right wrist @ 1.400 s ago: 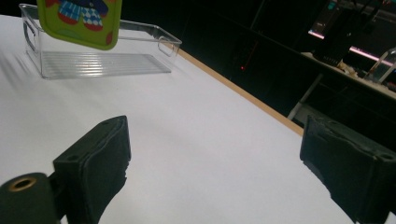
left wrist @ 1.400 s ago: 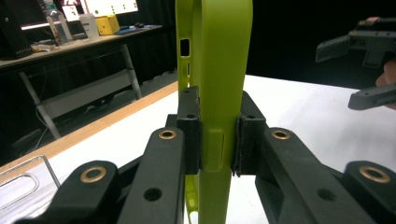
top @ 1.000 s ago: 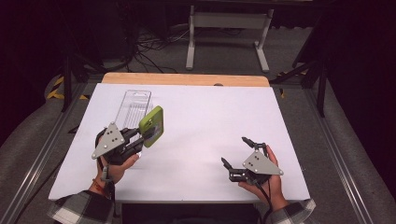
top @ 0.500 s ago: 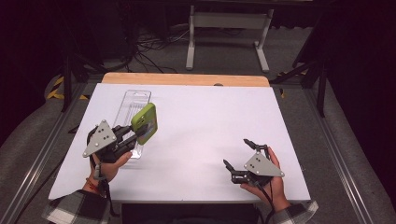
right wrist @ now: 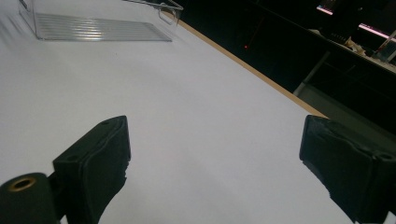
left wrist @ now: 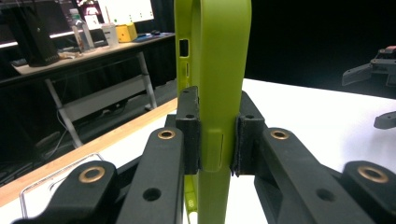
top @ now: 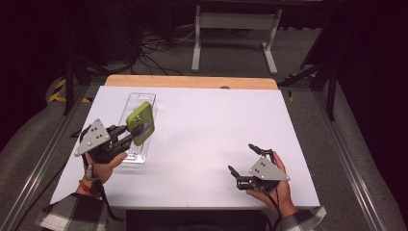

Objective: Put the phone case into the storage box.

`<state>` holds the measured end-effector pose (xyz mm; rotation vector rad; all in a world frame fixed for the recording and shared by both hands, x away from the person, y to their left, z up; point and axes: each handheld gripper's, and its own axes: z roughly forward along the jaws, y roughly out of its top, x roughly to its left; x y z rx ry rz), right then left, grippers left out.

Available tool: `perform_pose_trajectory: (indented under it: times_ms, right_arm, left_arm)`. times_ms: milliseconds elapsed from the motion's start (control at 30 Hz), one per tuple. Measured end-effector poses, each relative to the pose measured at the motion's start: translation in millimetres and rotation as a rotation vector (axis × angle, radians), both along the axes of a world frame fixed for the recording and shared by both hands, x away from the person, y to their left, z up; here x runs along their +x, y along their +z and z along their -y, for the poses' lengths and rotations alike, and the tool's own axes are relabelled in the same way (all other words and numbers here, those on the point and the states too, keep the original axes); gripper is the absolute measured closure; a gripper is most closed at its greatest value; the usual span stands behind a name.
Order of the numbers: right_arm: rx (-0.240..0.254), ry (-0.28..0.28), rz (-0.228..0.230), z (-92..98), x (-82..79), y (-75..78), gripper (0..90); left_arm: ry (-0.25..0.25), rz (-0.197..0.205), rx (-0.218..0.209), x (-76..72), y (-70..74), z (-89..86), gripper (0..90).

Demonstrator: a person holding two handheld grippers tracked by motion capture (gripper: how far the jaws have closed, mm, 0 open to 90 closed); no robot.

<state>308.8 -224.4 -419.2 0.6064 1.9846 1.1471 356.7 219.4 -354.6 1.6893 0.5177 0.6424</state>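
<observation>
Green phone case [top: 140, 123] pinched upright in the left gripper [top: 126, 135] above a clear tray [top: 139, 100]; right gripper [top: 243, 158] gapes empty.

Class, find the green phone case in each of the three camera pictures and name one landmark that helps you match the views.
High view: the green phone case is left of centre, held in the left gripper above the clear tray.
Left gripper view: it stands edge-on in the middle, clamped between the black jaws.
Right gripper view: the case is not in it.
Shared landmark: the clear tray, top left in the right gripper view, bottom left in the left gripper view.
</observation>
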Motion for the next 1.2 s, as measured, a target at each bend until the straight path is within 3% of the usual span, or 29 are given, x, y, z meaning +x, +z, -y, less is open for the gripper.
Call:
perform_pose_trajectory:
  times_ms: [133, 400, 633, 1000, 1133, 1200]
  right_arm:
    - [0.0, 0.002, -0.009, -0.6, 1.2, -1.2, 9.6]
    - [-0.002, -0.004, -0.017, -0.6, 4.5, -2.4, 9.6]
    - [-0.013, -0.002, -0.03, -0.3, 7.5, -4.0, 9.7]
    - [-0.032, -0.027, -0.038, 4.0, 20.2, -3.6, 9.7]
    - [-0.03, -0.042, -0.042, 7.6, 23.8, -3.1, 9.6]
    - [-0.025, -0.047, -0.044, 9.2, 24.7, -2.8, 9.7]
  left_arm:
    - [0.0, -0.001, 0.01, 5.8, 0.5, -4.4, 77.6]
    - [0.001, -0.051, 0.031, 32.5, -5.9, -15.9, 77.7]
    - [-0.011, -0.064, 0.045, 54.6, -6.9, -23.0, 77.7]
    - [-0.007, -0.103, 0.119, 89.0, -11.8, -30.3, 77.6]
    - [-0.001, -0.116, 0.104, 101.3, -14.4, -34.6, 77.6]
    - [0.001, -0.115, 0.116, 105.9, -15.1, -35.9, 77.6]
